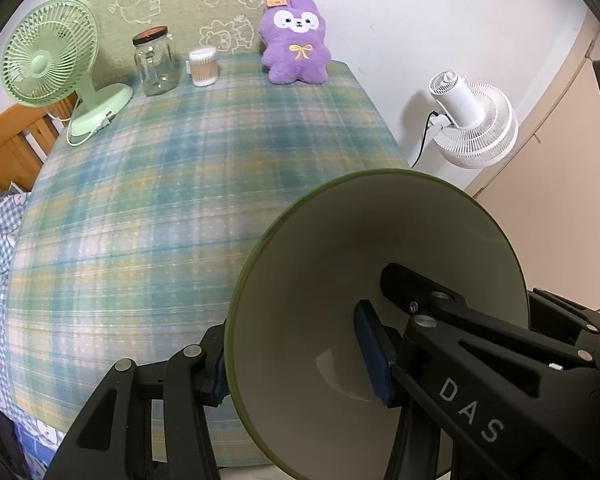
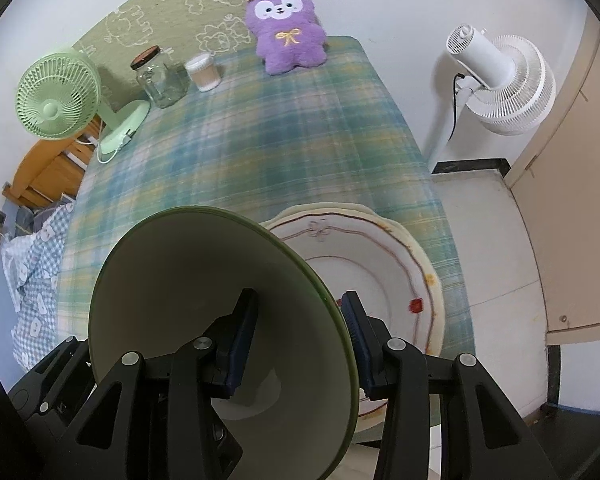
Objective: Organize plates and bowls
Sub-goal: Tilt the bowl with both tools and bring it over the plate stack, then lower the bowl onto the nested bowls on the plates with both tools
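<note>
**One green-rimmed bowl held by both grippers, beside the stacked plates**

The task seems to be in its middle part. Two scalloped plates (image 2: 380, 256) with a red-brown line already lie one on the other at the near right corner of the table, on the plaid tablecloth (image 1: 160, 184). No other dishes are visible on the table, so I judge that mainly the bowl is left to place, maybe on or beside this stack; what waits outside the views I cannot tell.

The green-rimmed bowl (image 1: 340, 256) is lifted above the near edge of the table, tilted, just left of the plates.

The left gripper (image 1: 300, 364) pinches the left wall of the bowl: one pad is inside, the other outside, partly closed on the thin wall. The right gripper (image 2: 300, 340) pinches the opposite wall in the same way, one pad inside the bowl and one outside, next to the plates. Neither gripper touches the plates.
</note>
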Available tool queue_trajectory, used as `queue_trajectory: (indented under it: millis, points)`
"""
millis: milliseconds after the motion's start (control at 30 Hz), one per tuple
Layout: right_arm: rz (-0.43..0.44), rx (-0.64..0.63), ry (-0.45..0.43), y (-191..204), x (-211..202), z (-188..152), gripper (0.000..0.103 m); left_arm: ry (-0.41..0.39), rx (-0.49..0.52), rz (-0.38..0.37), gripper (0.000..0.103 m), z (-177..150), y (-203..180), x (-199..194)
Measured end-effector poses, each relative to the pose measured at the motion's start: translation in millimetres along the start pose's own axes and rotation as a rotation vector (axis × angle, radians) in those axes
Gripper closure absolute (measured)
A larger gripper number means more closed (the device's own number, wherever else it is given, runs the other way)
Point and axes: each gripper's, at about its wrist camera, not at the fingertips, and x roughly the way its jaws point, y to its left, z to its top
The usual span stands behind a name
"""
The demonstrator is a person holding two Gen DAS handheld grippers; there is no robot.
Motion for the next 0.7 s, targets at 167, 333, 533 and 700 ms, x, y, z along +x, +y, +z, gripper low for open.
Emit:
queue_trajectory:
  millis: [167, 333, 533, 700]
  points:
    - [-0.007, 0.001, 0.029, -16, 10, 3, 0.056, 0.027, -0.012, -0.006, 0.050, 1, -13, 14]
    - [-0.011, 0.010, 0.066, -29, 24, 5, 0.056, 0.067, -0.022, -0.010, 0.050, 3, -22, 33]
    - [-0.014, 0.020, 0.107, -41, 40, 8, 0.056, 0.110, -0.029, -0.012, 0.050, 6, -28, 52]
    - [-0.016, -0.001, 0.103, -41, 46, 15, 0.056, 0.094, -0.024, 0.017, 0.050, 10, -31, 55]
